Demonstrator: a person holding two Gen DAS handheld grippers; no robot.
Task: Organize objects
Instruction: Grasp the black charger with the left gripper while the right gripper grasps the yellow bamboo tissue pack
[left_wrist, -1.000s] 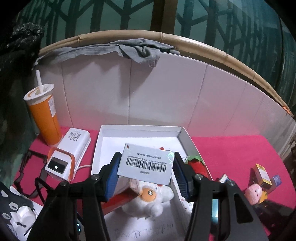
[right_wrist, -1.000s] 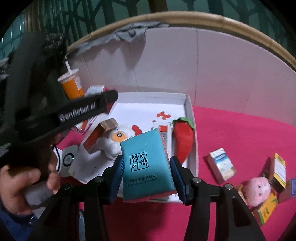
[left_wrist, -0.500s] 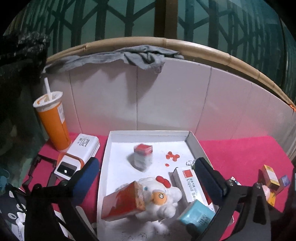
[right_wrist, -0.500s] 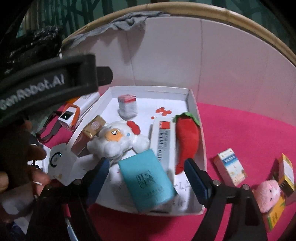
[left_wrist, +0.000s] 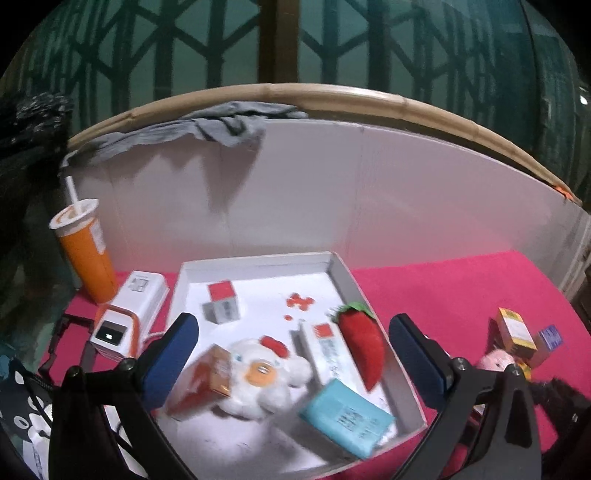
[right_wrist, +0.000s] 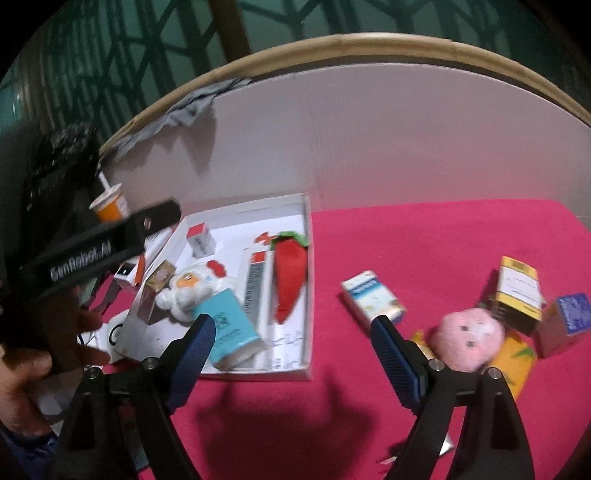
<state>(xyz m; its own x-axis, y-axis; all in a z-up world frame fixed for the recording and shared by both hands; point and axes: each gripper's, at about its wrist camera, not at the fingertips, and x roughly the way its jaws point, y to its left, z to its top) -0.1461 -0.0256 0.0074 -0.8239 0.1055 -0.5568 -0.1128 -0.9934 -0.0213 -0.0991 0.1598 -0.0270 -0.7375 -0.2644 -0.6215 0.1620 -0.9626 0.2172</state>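
A white tray (left_wrist: 343, 273) on the red cloth holds a small red-topped box (left_wrist: 221, 304), a white plush chicken (left_wrist: 264, 376), an orange carton (left_wrist: 201, 382), a long white box (left_wrist: 327, 349), a red plush chili (left_wrist: 360, 341) and a teal box (left_wrist: 345, 417). My left gripper (left_wrist: 291, 362) is open and empty above the tray's near half. My right gripper (right_wrist: 293, 354) is open and empty above the tray's near right corner (right_wrist: 308, 374). To its right lie a blue-white box (right_wrist: 371, 295), a pink plush (right_wrist: 471, 339), a yellow box (right_wrist: 519, 288) and a blue box (right_wrist: 572, 310).
An orange cup with a straw (left_wrist: 85, 251) and a white-orange power bank (left_wrist: 127, 314) stand left of the tray. A white panel wall (left_wrist: 332, 192) with a grey cloth (left_wrist: 221, 125) draped on top closes the back. The left gripper's handle (right_wrist: 92, 251) shows in the right wrist view.
Both grippers opened and let go: the small red-topped box now stands at the tray's back, the teal box lies at its front. Both grippers pulled back; the right one swung right.
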